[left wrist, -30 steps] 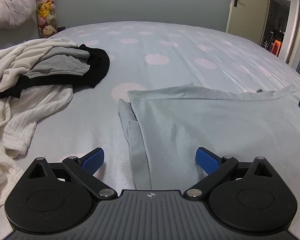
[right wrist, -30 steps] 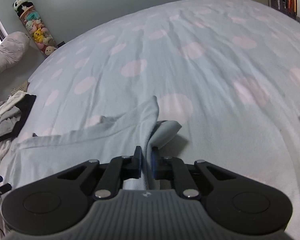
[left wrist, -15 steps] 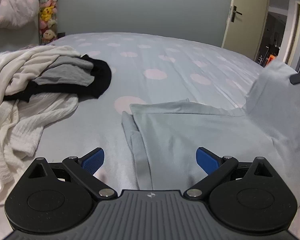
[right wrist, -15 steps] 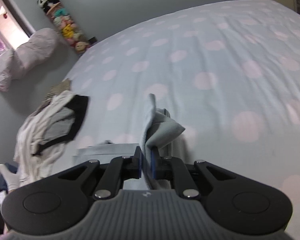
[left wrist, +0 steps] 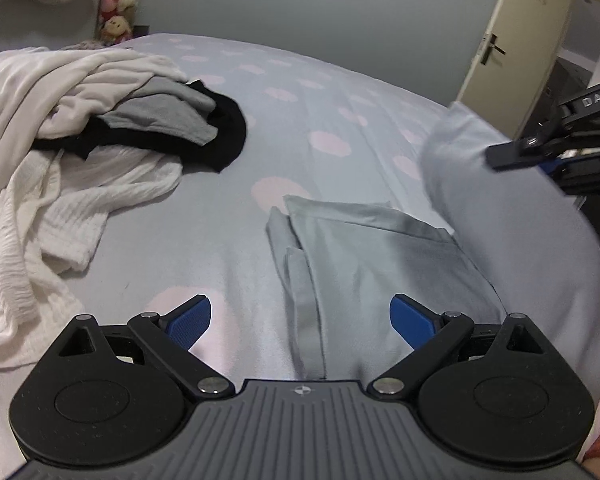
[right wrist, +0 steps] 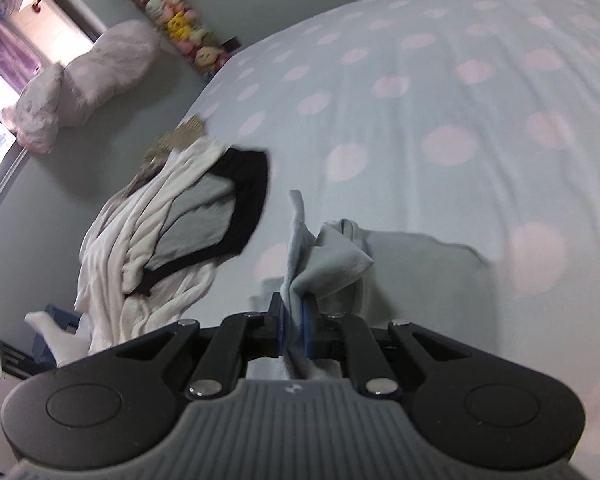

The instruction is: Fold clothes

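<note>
While my right gripper (right wrist: 294, 314) has its fingers clenched on a corner of the pale blue garment (left wrist: 364, 264), it has lifted that side off the bed (left wrist: 300, 92) and swung it toward the clothes pile (left wrist: 112, 120); a fold is under way. My left gripper (left wrist: 300, 320) hovers released over the flat part.

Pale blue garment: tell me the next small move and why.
Probably carry the right gripper across toward the garment's far folded edge and lower it. It is shut on a lifted corner of the pale blue garment, whose other part lies flat on the bed, while the left gripper hangs open over it.
</note>
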Demonstrator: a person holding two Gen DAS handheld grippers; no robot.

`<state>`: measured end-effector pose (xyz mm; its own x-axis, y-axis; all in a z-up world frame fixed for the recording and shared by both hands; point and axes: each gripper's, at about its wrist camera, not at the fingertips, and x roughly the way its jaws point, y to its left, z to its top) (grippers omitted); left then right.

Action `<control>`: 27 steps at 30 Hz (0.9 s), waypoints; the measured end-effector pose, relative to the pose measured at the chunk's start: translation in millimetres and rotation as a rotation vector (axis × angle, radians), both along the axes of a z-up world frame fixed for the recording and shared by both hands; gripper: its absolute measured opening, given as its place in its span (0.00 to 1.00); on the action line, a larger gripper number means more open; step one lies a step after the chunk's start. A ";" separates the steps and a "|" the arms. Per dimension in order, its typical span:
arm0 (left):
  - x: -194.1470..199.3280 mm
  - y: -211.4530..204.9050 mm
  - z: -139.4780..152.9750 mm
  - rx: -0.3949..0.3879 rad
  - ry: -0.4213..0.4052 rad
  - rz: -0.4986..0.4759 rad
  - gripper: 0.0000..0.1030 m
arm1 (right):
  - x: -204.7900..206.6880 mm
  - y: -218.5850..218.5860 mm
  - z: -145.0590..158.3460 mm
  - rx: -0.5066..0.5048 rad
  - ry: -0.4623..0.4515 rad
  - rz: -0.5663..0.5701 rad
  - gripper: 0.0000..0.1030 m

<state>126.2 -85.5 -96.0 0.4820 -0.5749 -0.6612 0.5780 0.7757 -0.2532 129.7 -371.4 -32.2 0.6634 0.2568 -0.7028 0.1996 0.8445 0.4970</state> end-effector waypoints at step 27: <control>-10.4 23.8 10.2 -0.034 0.077 0.055 0.95 | 10.8 74.4 -28.0 -0.113 -0.049 0.168 0.36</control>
